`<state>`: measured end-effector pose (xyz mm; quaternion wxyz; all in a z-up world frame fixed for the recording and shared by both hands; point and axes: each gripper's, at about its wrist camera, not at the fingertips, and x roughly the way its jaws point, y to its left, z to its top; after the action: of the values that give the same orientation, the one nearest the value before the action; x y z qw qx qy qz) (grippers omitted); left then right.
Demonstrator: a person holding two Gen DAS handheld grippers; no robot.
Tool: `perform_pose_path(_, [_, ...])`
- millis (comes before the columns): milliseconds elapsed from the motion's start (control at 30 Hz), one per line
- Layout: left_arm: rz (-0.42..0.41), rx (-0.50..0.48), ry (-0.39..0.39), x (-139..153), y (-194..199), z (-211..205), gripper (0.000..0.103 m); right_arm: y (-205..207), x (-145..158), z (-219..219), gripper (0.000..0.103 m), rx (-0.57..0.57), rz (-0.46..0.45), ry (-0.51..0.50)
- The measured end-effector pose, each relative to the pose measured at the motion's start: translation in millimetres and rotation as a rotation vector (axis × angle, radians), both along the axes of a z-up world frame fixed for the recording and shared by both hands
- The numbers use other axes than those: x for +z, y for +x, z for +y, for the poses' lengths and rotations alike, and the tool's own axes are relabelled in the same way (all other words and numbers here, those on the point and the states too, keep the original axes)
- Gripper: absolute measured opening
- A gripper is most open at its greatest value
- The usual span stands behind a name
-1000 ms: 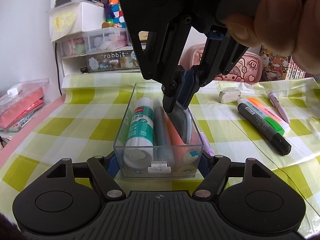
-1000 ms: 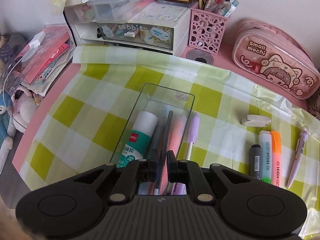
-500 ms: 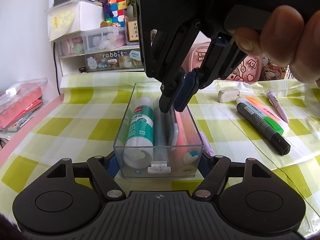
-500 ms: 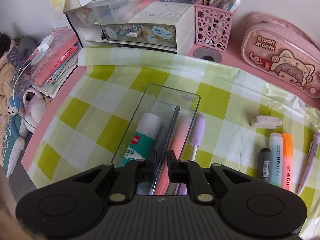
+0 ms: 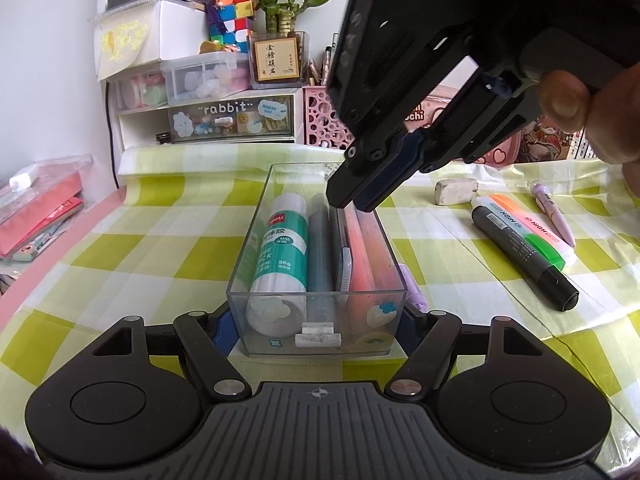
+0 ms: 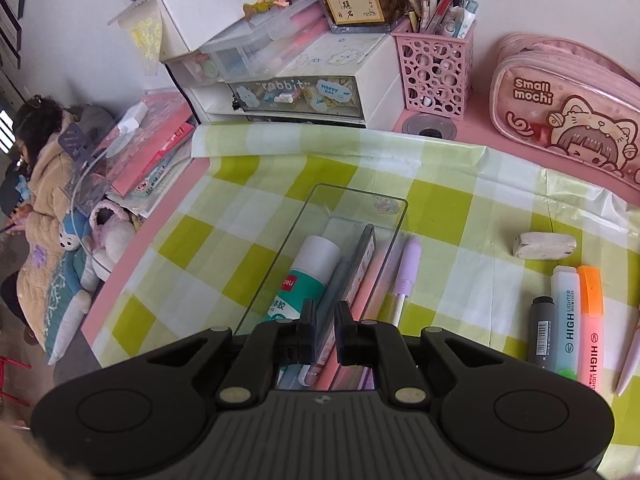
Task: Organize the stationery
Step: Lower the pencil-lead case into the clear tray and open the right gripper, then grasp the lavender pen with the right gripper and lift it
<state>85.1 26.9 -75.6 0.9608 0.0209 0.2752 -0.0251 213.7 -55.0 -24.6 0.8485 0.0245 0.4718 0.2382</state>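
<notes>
A clear plastic box (image 5: 256,240) (image 6: 316,212) stands on the checked cloth. It holds a glue stick (image 5: 282,252) (image 6: 310,276), a grey pen (image 5: 320,256), a flat grey tool (image 5: 343,256) (image 6: 362,258) and pink sticks (image 5: 366,256). My left gripper (image 5: 316,322) is shut on the box's near end. My right gripper (image 5: 350,200) (image 6: 325,320) hovers over the box, fingers slightly apart and empty, just above the flat grey tool.
To the right of the box lie a purple pen (image 6: 406,276), an eraser (image 5: 456,190) (image 6: 544,245), highlighters (image 5: 520,240) (image 6: 576,320) and a pink pen (image 5: 554,212). Drawer unit (image 6: 296,92), pink pen holder (image 6: 436,64) and pencil case (image 6: 568,108) stand at the back.
My right gripper let go of the flat grey tool, which now lies in the box, and rose up and back. The left gripper has not moved.
</notes>
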Motion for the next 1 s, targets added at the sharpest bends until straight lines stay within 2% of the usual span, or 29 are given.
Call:
perform_pose_path(167, [0.003, 0.003, -0.022, 0, 1, 3, 0.073, -16, 1, -44, 0.0, -0.092, -0.062, 0.094])
perform_pose_path(300, [-0.002, 0.009, -0.024, -1, 0, 2, 0.073, -25, -7, -82, 0.001, -0.244, -0.129, 0.05])
perform_pose_path(367, [-0.002, 0.012, -0.03, -1, 0, 3, 0.073, -27, -10, -94, 0.001, -0.282, -0.144, 0.031])
perform_pose_path(467, [-0.001, 0.018, -0.045, 0, 0, 4, 0.073, -29, -15, -106, 0.001, -0.291, -0.138, 0.042])
perform_pose_path(600, [-0.001, 0.019, -0.045, 0, 0, 4, 0.073, -31, -19, -105, 0.001, -0.295, -0.154, -0.026])
perform_pose_path(667, [-0.002, 0.019, -0.051, 0, 0, 4, 0.073, -31, -20, -108, 0.001, -0.3, -0.149, -0.019])
perform_pose_path(867, [-0.002, 0.019, -0.096, 1, 0, 10, 0.072, -28, -19, -105, 0.001, -0.309, -0.145, -0.093])
perform_pose_path(1000, [-0.004, 0.021, -0.112, 1, 0, 12, 0.072, -27, -18, -102, 0.001, -0.285, -0.144, -0.077])
